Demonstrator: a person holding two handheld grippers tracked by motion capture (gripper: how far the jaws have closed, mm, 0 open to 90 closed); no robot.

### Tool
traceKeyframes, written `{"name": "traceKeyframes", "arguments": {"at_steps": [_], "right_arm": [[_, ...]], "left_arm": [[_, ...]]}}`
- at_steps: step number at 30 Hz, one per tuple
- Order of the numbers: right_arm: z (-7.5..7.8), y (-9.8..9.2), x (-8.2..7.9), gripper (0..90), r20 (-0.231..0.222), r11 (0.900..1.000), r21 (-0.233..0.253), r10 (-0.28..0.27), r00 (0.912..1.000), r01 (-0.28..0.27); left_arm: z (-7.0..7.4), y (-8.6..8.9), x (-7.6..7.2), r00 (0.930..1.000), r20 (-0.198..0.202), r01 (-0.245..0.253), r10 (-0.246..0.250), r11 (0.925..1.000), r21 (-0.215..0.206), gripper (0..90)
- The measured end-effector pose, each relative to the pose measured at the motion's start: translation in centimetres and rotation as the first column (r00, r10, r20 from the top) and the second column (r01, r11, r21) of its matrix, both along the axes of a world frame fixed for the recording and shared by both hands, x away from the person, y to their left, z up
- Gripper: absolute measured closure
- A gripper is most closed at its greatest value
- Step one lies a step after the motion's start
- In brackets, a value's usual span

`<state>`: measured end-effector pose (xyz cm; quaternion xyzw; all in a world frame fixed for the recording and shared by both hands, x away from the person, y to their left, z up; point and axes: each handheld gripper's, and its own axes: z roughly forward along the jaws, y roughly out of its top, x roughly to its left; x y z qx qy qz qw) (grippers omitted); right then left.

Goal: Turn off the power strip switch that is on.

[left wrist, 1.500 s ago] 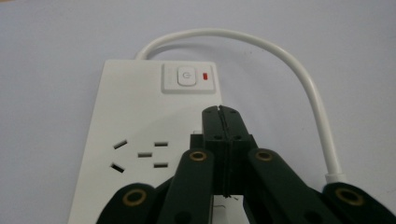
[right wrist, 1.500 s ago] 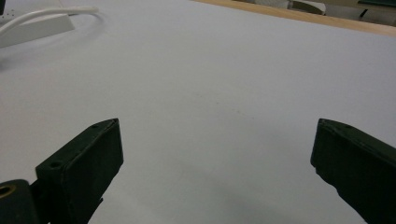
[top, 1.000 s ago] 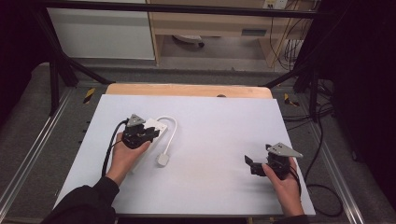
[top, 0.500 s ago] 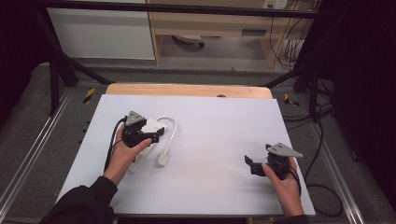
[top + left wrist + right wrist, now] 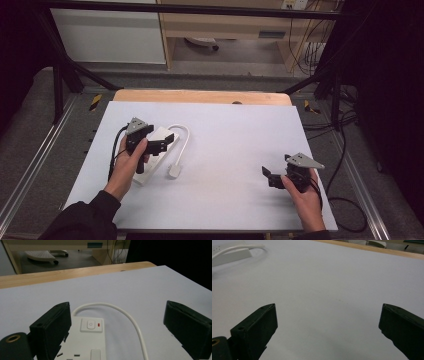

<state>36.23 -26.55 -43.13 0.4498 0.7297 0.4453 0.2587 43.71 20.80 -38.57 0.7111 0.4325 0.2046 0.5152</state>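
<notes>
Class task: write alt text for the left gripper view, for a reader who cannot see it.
A white power strip with a switch and small red indicator lies on a white table, between the wide-open black jaws of the left gripper. Its white cable loops out from the far end and curves back toward the camera.

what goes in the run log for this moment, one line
left gripper: open, over power strip | right gripper: open, over bare white mat | strip cable: looped on mat
</notes>
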Motion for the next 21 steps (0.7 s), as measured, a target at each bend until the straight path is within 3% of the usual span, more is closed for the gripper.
{"name": "traceKeyframes", "arguments": {"at_steps": [13,21], "right_arm": [[0.0,0.0,0.0,2.1,-0.001,1.0,0.008,0.009,1.0,-0.009],[0.0,0.0,0.0,2.1,-0.001,1.0,0.008,0.009,1.0,-0.009]], "left_arm": [[1.8,1.1,-2.1,0.9989,0.028,0.039,-0.038,0.9988,-0.031,6.6],[2.9,2.1,-3.8,0.9981,0.05,0.037,-0.035,0.9987,-0.034,5.7]]}}
